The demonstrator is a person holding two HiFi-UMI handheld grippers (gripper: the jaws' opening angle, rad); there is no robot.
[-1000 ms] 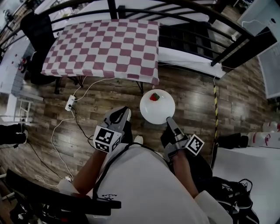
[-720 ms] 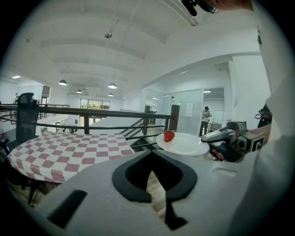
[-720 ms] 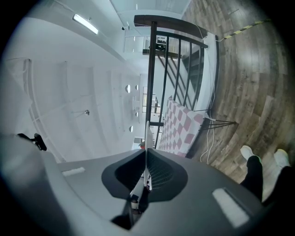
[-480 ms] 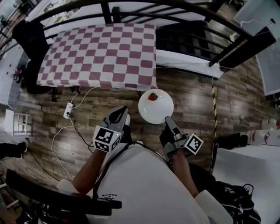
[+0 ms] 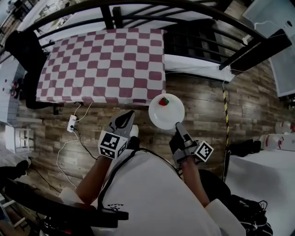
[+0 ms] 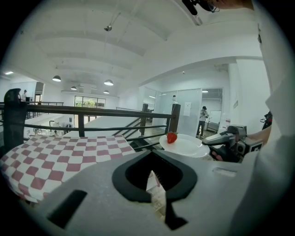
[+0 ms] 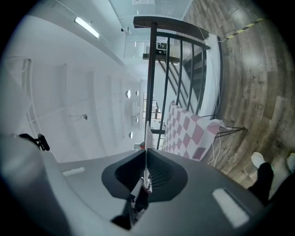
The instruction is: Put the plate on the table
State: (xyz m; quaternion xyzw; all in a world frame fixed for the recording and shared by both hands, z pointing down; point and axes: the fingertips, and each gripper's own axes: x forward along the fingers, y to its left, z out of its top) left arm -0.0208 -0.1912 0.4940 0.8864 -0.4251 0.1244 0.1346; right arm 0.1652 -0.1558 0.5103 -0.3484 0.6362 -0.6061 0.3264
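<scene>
A white plate [image 5: 166,113] with a strawberry [image 5: 163,101] on it is held in the air above the wooden floor, just off the near right corner of the table [image 5: 101,64] with its red-and-white checked cloth. My right gripper [image 5: 177,125] is shut on the plate's near rim. In the right gripper view the plate [image 7: 146,133] shows edge-on between the closed jaws of the right gripper [image 7: 145,173]. My left gripper [image 5: 123,120] is shut and holds nothing, left of the plate. The left gripper view shows the plate [image 6: 184,145], the strawberry [image 6: 171,137] and the table [image 6: 60,152].
A black railing [image 5: 138,5] and stairs [image 5: 198,41] run behind the table. A power strip [image 5: 71,123] with white cables lies on the floor under the table's near edge. The person's shoe [image 5: 134,131] shows below the left gripper. White bags [image 5: 276,140] lie at the right.
The person has come closer to the table, so the plate now hangs beside the table's near right corner. Both grippers keep their hold and stance.
</scene>
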